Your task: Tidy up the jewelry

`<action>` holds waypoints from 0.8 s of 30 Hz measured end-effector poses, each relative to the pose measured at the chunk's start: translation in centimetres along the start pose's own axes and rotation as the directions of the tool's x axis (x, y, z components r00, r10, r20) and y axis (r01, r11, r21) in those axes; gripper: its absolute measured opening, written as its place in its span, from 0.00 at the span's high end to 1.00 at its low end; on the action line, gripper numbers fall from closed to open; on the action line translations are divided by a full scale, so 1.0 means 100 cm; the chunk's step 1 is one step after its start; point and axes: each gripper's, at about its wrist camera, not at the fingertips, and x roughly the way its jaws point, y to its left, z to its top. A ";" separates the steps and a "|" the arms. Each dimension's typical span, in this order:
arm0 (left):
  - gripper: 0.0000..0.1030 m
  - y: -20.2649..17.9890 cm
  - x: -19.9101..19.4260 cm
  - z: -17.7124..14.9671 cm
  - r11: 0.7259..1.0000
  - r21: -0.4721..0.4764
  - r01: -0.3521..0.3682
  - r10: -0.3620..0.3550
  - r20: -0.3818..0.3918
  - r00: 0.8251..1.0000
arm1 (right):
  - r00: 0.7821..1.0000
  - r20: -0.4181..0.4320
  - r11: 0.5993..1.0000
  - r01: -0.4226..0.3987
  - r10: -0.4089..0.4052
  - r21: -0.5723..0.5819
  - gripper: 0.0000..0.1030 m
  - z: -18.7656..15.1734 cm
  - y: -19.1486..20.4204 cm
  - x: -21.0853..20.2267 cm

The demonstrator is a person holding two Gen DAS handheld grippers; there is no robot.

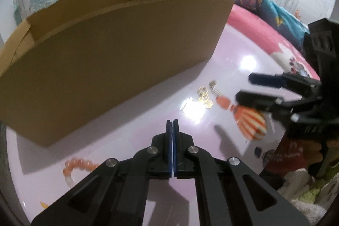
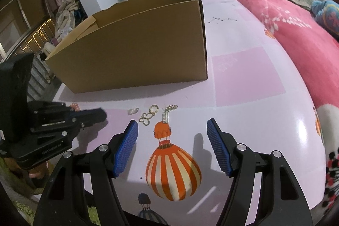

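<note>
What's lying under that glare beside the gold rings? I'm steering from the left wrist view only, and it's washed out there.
Observer: A small silver rectangular pendant on a short chain, close beside the gold rings, at the top of the balloon print.
Operator: Is anything between the right gripper's pads?
Observer: No. The right gripper is open above the balloon print, just short of the pendant, with only the sheet between its pads.

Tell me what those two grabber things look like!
Each black plastic hand-held gripper, the left and the right, has two angular arms with cut-out slots, joined by round silver pins. The fingers end in blue pads with a bumpy grid texture. Small pale lettering marks the left body.
</note>
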 end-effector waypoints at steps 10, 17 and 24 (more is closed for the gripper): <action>0.80 -0.017 0.032 0.021 0.988 0.152 -0.028 0.032 -0.022 0.999 | 1.000 0.013 1.000 0.016 -0.016 -0.001 0.39 0.000 0.000 -0.001; 0.84 -0.022 0.035 0.024 0.980 0.197 -0.028 0.034 -0.026 0.999 | 1.000 0.012 1.000 0.011 -0.011 0.004 0.43 0.002 -0.002 0.001; 0.96 -0.032 0.036 0.023 0.966 0.256 -0.025 0.033 -0.029 0.999 | 1.000 0.018 1.000 0.009 -0.009 0.005 0.46 0.003 -0.001 0.003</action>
